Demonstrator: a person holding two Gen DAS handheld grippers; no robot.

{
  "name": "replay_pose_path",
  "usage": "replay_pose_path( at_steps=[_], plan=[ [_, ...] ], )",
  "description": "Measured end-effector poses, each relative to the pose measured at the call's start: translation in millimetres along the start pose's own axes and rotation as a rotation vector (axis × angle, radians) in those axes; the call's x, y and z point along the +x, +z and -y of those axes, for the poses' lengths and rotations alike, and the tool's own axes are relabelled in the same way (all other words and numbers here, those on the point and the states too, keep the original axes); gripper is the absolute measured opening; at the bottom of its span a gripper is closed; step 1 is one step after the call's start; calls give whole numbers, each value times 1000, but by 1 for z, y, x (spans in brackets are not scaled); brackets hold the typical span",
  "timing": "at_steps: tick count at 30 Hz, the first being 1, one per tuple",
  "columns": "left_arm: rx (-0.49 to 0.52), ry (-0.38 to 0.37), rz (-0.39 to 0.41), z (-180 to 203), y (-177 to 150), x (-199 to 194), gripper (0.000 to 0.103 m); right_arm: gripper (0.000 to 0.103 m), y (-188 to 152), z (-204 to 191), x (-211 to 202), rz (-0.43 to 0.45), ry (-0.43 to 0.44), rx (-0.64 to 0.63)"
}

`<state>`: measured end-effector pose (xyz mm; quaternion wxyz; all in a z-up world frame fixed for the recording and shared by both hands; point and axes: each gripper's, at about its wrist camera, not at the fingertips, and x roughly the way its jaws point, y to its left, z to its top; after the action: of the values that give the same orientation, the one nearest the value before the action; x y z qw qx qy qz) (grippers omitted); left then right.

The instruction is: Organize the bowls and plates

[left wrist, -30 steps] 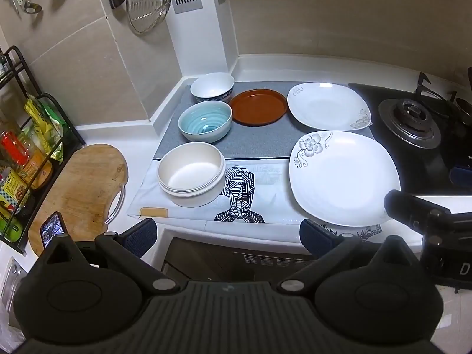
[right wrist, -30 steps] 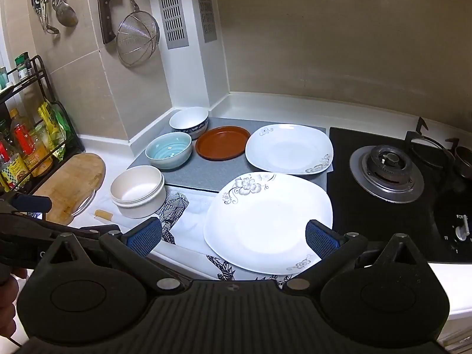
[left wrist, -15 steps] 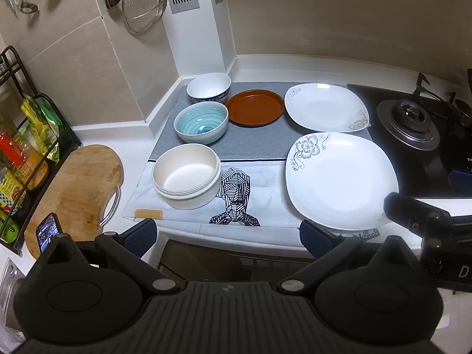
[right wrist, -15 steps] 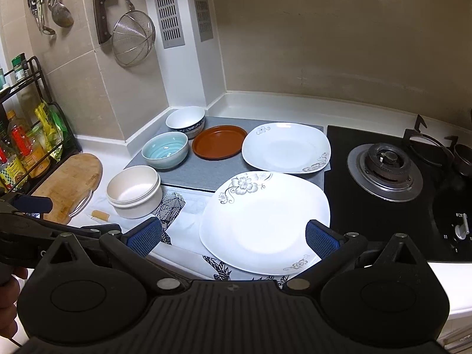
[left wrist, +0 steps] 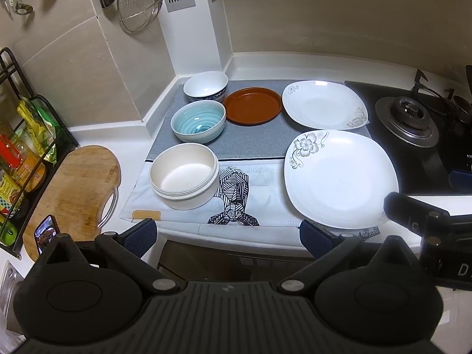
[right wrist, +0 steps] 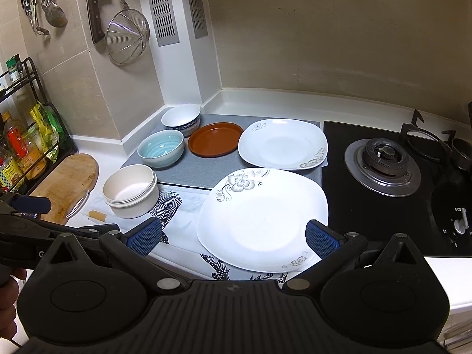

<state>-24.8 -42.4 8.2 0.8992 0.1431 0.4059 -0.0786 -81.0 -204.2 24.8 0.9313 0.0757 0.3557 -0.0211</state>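
- Plates and bowls sat spread over mats on the counter [right wrist: 265,100], beside the hob [right wrist: 383,162]; nothing was stacked yet except the cream pair.
- Large plate [right wrist: 265,215] lay nearest, on the printed cloth [left wrist: 242,188]; small plate [right wrist: 283,144] lay behind it on the grey mat [left wrist: 253,141], the two rims very close.
- Brown dish [right wrist: 214,143] sat left of the small plate; white bowl [right wrist: 181,118], blue bowl [right wrist: 160,149] and cream bowls [right wrist: 129,190], apparently two nested, ran in a line toward the near edge.
- Left hand-held gripper [left wrist: 228,231] hovered short of the counter edge, jaws spread wide, holding nothing.
- Right hand-held gripper [right wrist: 234,237] hung over the near rim of the large plate, likewise wide open and empty.
- The ware looked like glazed ceramic: stiff, fairly heavy, slick and liable to chip if knocked together.
- Plates lay flat, so the likely hold was a pinch on the raised near rim, one finger slipped under the edge; the cloth may give a little.
- Bowls probably suited a pinch across the wall, one finger inside and one outside.
- Risk, as I judged it: a rim-held plate would tip under its own weight and slide between the pads.
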Motion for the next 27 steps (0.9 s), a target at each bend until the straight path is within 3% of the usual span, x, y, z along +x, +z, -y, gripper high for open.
replay_pose_path(
  at_steps=[27],
  plan=[
    [9,-19,1,6,2,2,103,103,-1,5,-1,-4,-16,8]
  ],
)
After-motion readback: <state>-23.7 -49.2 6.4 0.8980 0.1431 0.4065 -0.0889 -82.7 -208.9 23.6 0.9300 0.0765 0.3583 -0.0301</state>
